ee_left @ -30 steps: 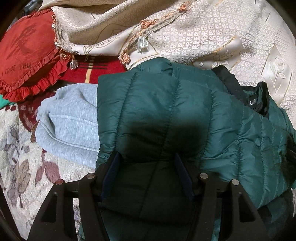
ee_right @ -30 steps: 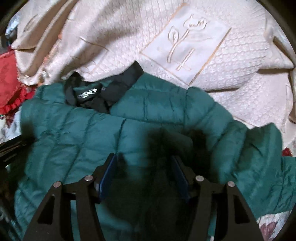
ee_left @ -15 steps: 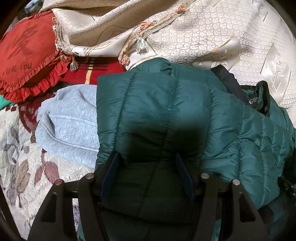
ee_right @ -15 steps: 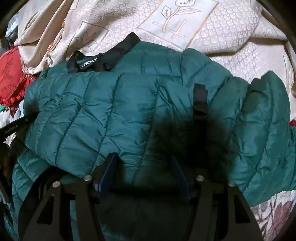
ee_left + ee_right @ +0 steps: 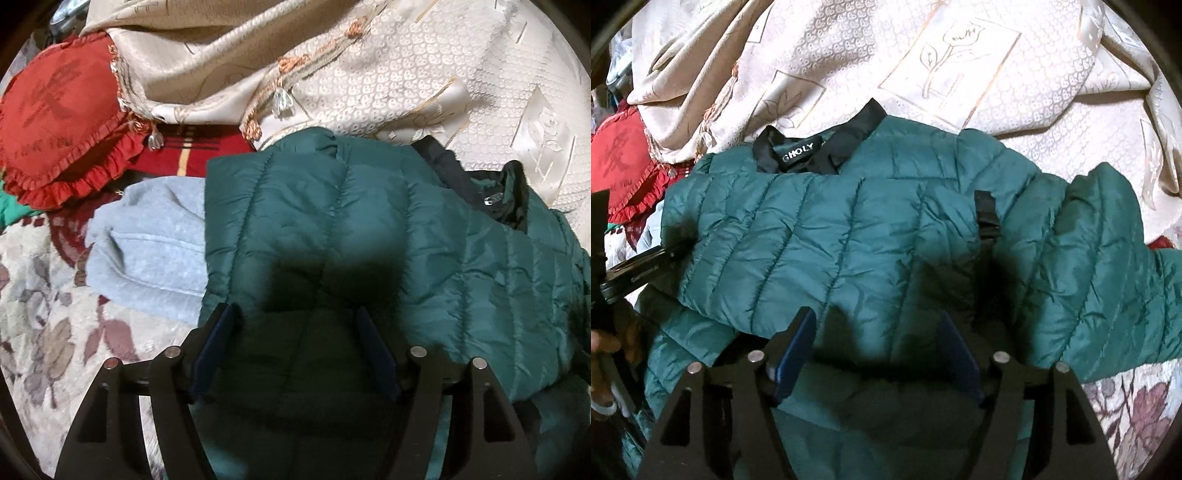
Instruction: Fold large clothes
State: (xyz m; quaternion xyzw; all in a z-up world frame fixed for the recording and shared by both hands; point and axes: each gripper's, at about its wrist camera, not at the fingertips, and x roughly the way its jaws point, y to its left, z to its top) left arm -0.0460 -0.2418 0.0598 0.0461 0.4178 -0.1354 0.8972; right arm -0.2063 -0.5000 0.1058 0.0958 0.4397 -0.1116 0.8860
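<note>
Since half a second ago the right gripper (image 5: 877, 347) has drawn slightly back from the green puffer jacket (image 5: 849, 236), so more cream bedspread (image 5: 1015, 110) shows above the collar; the left wrist view is almost unchanged. Both grippers stand wide apart at the fingers, and neither pinches any cloth.

From the right wrist, the jacket lies spread across the middle of the view, its black collar (image 5: 812, 151) with white lettering at the far edge and a puffed sleeve (image 5: 1108, 266) reaching off to the right. The jacket's near part lies directly under and between the blue fingers (image 5: 794, 350). At the left edge the left gripper's dark body (image 5: 635, 273) sits against the jacket's side.

From the left wrist, the left gripper (image 5: 295, 350) hangs over the jacket's (image 5: 332, 229) near panel, which fills the gap between its fingers. A pale grey sweatshirt (image 5: 147, 247) lies just left of the jacket, partly tucked beneath it. A red frilled cushion (image 5: 62, 118) sits further off, by the floral blanket (image 5: 44, 332).
</note>
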